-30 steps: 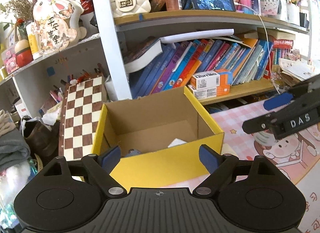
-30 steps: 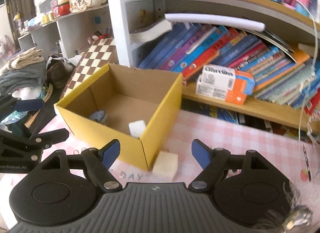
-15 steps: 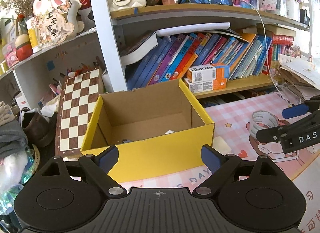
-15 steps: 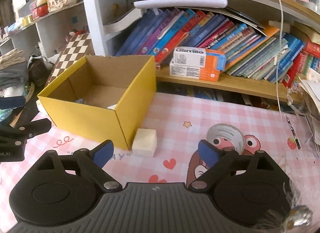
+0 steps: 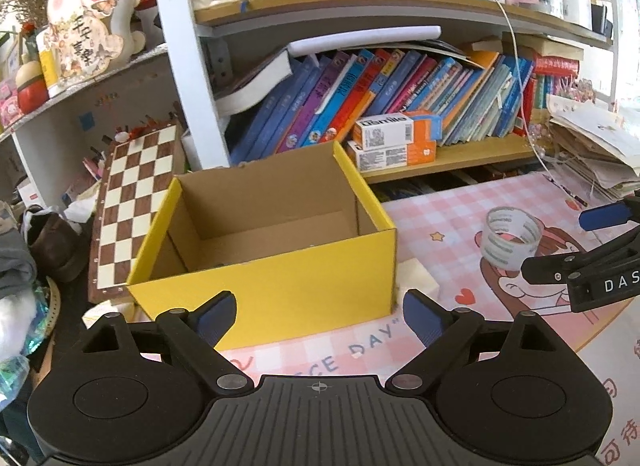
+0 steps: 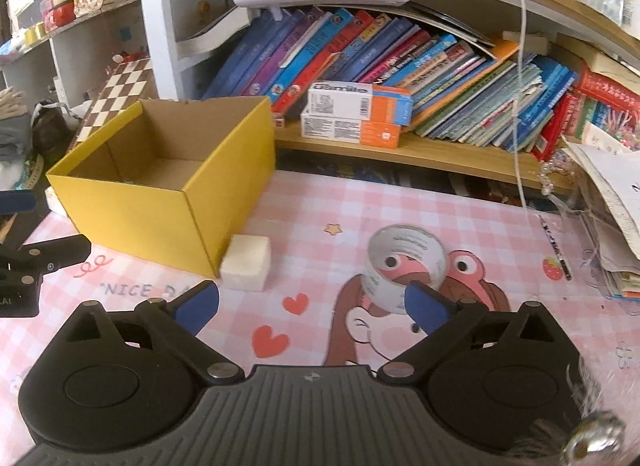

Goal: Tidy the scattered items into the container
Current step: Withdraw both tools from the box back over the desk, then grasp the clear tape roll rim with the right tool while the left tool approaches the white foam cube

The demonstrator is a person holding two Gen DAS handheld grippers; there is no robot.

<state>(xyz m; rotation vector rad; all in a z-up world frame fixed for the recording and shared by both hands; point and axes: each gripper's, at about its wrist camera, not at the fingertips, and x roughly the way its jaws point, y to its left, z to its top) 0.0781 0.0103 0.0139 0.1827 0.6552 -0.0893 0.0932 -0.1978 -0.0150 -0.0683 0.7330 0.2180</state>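
- A pink checked cartoon-printed mat [image 6: 460, 217] was seen spread in front of a crowded bookshelf [image 6: 400, 153], whose lower shelf edge ran close behind the work area.
- An open yellow cardboard box [image 5: 280, 294] was placed on the mat's left part, its back edge near the shelf and a brown-and-cream chessboard [image 5: 132, 201] leaned just beside its left wall.
- A cream foam cube [image 6: 246, 264] was found touching the box's near right corner.
- A clear roll of tape [image 6: 404, 266] was stood on the open mat, well apart from the box, with free room all round it.
- The right gripper [image 6: 312, 306] was held released, nothing between its blue pads; its jaws had just been opening, and the right pad overlapped the roll in view.
- The left gripper [image 5: 320, 314] was likewise spread wide and empty, facing the box's front wall.
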